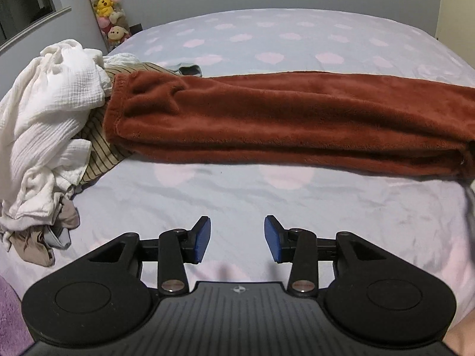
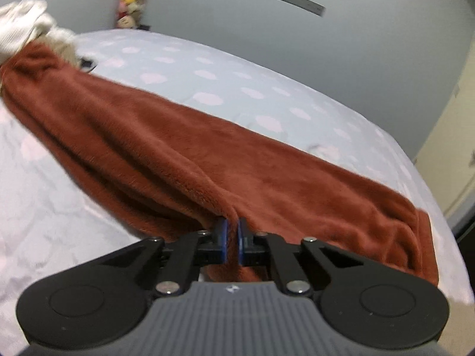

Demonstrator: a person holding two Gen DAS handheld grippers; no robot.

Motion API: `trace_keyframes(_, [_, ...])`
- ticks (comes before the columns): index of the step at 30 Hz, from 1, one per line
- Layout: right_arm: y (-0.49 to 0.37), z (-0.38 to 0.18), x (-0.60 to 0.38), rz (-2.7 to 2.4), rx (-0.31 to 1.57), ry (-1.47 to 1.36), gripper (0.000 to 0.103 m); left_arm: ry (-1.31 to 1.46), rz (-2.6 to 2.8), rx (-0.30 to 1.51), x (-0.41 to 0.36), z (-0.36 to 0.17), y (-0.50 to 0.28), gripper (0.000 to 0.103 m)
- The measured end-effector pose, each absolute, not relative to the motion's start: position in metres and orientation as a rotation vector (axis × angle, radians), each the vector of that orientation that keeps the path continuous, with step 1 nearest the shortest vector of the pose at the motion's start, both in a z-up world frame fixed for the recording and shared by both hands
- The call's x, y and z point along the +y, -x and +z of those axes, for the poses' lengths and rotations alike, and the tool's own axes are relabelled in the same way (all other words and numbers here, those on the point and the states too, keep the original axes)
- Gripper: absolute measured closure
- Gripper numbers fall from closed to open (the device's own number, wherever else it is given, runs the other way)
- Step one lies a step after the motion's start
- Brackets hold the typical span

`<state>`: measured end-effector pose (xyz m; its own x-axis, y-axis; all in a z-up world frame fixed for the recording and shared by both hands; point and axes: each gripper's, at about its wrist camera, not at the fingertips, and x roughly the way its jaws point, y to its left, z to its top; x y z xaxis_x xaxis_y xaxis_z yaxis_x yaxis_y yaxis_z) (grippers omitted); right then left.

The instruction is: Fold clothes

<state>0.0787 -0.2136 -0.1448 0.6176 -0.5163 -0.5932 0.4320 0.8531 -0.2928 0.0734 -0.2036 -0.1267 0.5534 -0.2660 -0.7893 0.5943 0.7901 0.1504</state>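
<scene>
— Two hand-held grippers, only one busy. Right hand-held gripper (image 2: 232, 243) pinched nearly closed on a fold of the rust-brown fleece garment (image 2: 184, 154), blue pads (image 2: 223, 241) pressing pile from both sides. Gripped at the near edge, probably to carry that end over toward the far one.

— And left hand-held gripper (image 1: 237, 238)?

— Spread wide, holding nothing, hovering over bare bed sheet (image 1: 207, 195), just short of the long lower edge of the fleece (image 1: 282, 118). Likely waiting to pin or catch a second point, since one pinch alone would let such a long piece sag.

— Lying how?

— Stretched lengthwise across the bed, already doubled along its length by the look of the stacked edges. One end butted against the pile of unfolded clothes (image 1: 50, 124), possibly overlapping a striped piece (image 1: 98, 145) there; hard to say which lies on top.

— Materials?

— Thick plush, short dense nap, rounded soft folds, a stitched hem at the left end. Bulky, so creases probably won't hold sharp. Pile alongside: white crinkled gauze, thin striped weave, something beige and limp. Sheet smooth, pale lilac with pink blotches. Plush toys (image 1: 108, 12) hanging in the far corner.
</scene>
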Motion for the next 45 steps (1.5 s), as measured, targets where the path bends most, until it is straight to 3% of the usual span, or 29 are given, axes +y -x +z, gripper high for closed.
trace_keyframes(1, [-0.076, -0.142, -0.217, -0.564, 0.719, 0.109, 0.103, -0.433, -0.526, 0.84, -0.202, -0.127, -0.071, 0.065])
trace_keyframes(6, [-0.051, -0.126, -0.245, -0.707, 0.708, -0.056, 0.101, -0.415, -0.53, 0.854, -0.197, -0.13, -0.067, 0.065])
trace_keyframes(9, [-0.037, -0.119, -0.247, -0.674, 0.63, -0.126, 0.094, -0.404, -0.549, 0.85, -0.201, -0.132, -0.066, 0.065])
trace_keyframes(12, [-0.04, -0.116, -0.23, -0.626, 0.594, -0.064, 0.069, -0.388, -0.591, 0.825, -0.206, -0.132, -0.061, 0.065])
trace_keyframes(13, [-0.042, -0.116, -0.222, -0.606, 0.592, -0.026, 0.067, -0.391, -0.61, 0.807, -0.208, -0.132, -0.058, 0.065])
trace_keyframes(24, [-0.075, -0.138, -0.17, -0.439, 0.688, 0.284, 0.061, -0.526, -0.832, 0.665, -0.269, -0.144, -0.036, 0.065])
trace_keyframes(35, [-0.087, -0.153, -0.185, -0.408, 0.738, 0.23, 0.062, -0.807, -1.009, 0.465, -0.366, -0.175, -0.023, 0.065])
trace_keyframes(40, [-0.088, -0.153, -0.204, -0.402, 0.714, 0.125, 0.071, -0.867, -1.05, 0.466, -0.4, -0.188, -0.025, 0.066])
trace_keyframes(45, [-0.07, -0.131, -0.224, -0.387, 0.621, -0.02, 0.058, -0.833, -1.051, 0.558, -0.411, -0.194, -0.038, 0.081])
